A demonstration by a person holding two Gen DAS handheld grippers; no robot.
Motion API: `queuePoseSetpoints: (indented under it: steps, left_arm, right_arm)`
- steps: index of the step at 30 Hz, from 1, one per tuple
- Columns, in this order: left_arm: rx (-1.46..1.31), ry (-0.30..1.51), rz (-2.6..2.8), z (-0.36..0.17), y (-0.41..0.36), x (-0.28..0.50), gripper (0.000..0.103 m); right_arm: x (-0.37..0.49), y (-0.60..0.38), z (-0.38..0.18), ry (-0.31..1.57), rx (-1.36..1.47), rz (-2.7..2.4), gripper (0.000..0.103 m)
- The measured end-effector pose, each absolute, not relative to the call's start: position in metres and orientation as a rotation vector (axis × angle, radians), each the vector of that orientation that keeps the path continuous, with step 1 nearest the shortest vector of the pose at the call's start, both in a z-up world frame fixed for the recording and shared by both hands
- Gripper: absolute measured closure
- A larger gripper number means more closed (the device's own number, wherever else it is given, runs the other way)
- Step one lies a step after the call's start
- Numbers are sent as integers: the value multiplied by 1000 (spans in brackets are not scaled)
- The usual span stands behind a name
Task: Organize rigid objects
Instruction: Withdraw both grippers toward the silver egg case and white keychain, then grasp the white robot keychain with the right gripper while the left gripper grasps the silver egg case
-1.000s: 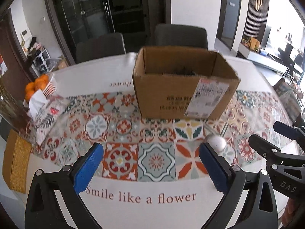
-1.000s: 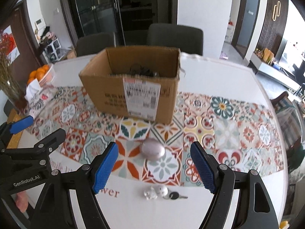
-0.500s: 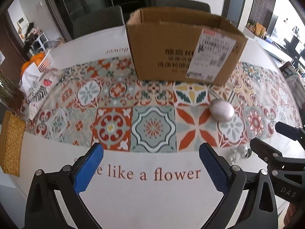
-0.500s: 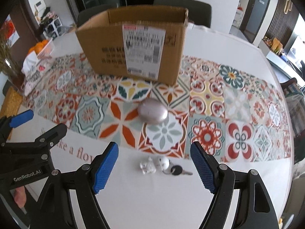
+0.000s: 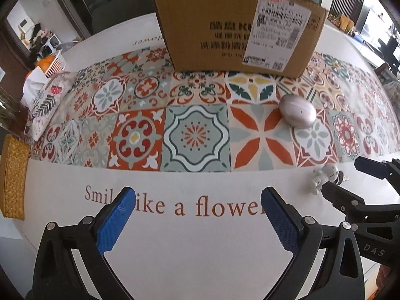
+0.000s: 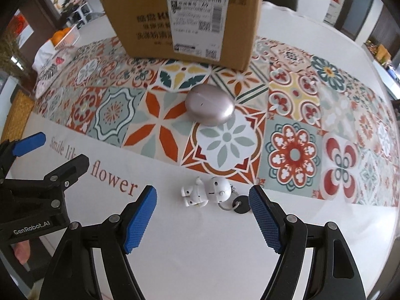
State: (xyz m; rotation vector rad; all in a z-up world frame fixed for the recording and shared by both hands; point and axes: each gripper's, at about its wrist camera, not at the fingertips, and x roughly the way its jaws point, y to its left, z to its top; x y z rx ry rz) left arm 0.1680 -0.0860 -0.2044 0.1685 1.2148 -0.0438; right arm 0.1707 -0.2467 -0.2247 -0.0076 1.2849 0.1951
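A small white robot figure keychain [image 6: 205, 193] with a ring and black key [image 6: 240, 206] lies on the white table edge, just ahead of and between the fingers of my open right gripper [image 6: 202, 201]. It also shows in the left wrist view [image 5: 325, 177]. A silver oval case [image 6: 210, 105] rests on the patterned runner, also seen from the left [image 5: 297, 110]. A cardboard box [image 6: 185, 17] stands behind it; it also shows in the left view [image 5: 237, 25]. My left gripper [image 5: 195, 211] is open and empty over the "Smile like a flower" lettering.
A tissue pouch [image 5: 42, 100] and a white basket of oranges [image 5: 50, 62] sit at the far left. A woven yellow mat [image 5: 12, 175] lies at the left table edge. Chairs stand behind the table.
Both grippers have dropped lower and moved closer to the table. The keychain now lies between the right gripper's fingers. Both grippers stay open.
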Motion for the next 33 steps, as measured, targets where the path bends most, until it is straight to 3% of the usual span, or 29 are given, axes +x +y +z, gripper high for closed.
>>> queuePoseSetpoints:
  steps: [10, 20, 33]
  left_arm:
    - [166, 1279, -18, -229, -87, 167, 1]
    - [170, 1304, 3, -238, -85, 171, 1]
    - [203, 1279, -83, -232, -108, 184, 1]
  right_arm:
    - [177, -245, -253, 1336, -25, 237, 31]
    - [182, -241, -266, 1337, -42, 231, 47]
    - [181, -266, -249, 1274, 40, 164, 48]
